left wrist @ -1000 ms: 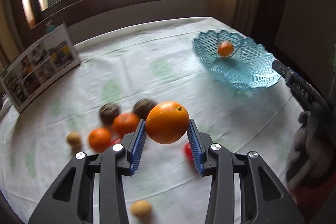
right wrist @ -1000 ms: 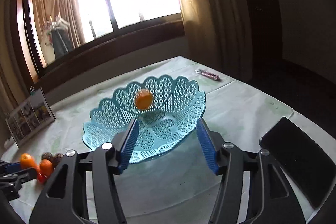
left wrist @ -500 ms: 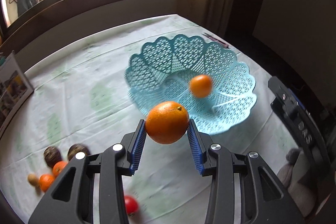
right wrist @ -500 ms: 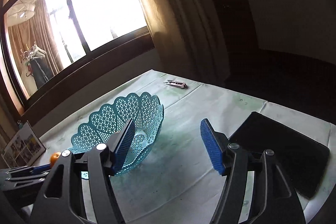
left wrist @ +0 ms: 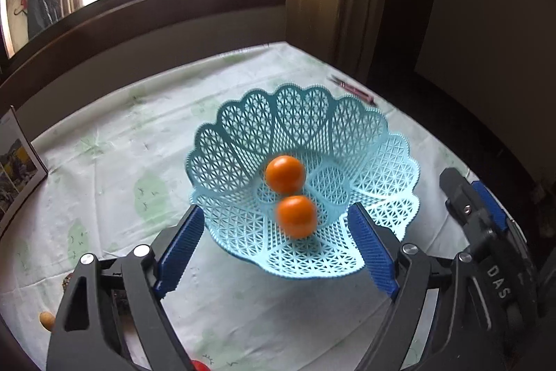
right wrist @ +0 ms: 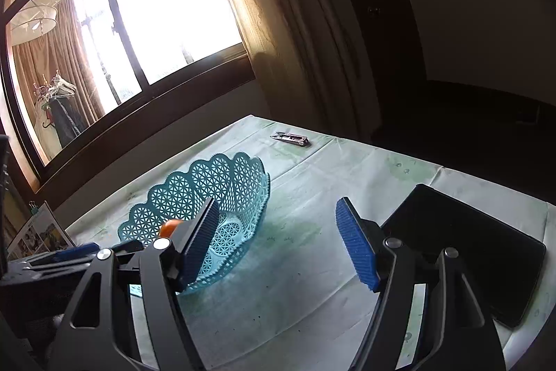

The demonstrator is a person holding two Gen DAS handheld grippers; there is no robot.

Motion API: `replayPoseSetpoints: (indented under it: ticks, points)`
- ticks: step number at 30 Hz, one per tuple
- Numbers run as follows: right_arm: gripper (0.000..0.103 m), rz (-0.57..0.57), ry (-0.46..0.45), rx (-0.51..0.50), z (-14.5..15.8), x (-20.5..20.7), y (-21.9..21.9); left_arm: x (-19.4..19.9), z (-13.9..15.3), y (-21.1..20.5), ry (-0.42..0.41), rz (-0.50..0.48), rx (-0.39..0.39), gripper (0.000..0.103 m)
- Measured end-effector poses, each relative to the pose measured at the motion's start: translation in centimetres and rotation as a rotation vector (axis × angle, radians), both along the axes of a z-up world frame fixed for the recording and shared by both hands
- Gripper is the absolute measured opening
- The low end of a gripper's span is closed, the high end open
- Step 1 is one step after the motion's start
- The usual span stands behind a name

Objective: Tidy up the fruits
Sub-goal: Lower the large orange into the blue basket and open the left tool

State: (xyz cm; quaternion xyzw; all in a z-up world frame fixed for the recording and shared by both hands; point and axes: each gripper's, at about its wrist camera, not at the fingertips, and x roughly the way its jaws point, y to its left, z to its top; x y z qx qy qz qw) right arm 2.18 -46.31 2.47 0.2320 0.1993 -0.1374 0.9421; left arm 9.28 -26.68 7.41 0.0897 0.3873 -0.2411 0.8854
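Left tongs (left wrist: 274, 247) spreading wide over the near rim of the blue basket (left wrist: 243, 134), nothing pinched between the blue pads. Near orange (left wrist: 297, 216), blurred, just inside the basket; far orange (left wrist: 285, 174) touching it, deeper in the bowl. Right tongs (left wrist: 483, 214) at the right edge, beside the basket. Small tan fruit (left wrist: 47, 319) at lower left on the surface (left wrist: 114, 141), a red fruit (left wrist: 199, 365) at the bottom edge.

Right tongs (right wrist: 278, 242) opening too, empty, above bare cloth just right of the basket (right wrist: 215, 179). Sliver of orange (right wrist: 168, 227) showing behind the left pad. Black tablet (right wrist: 462, 246) flat at right, small clippers (right wrist: 290, 138) far back.
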Motion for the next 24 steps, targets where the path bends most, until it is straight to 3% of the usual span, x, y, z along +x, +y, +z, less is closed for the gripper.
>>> replayPoseSetpoints:
  ticks: [7, 24]
  points:
    - [0.077, 0.010, -0.005, 0.015, 0.0, -0.1, 0.0, -0.1, 0.6, 1.5, -0.018, 0.037, 0.020, 0.090]
    - [0.078, 0.061, 0.012, 0.096, -0.8, 0.6, -0.4, -0.5, 0.6, 5.9, -0.035, 0.160, 0.051, 0.092]
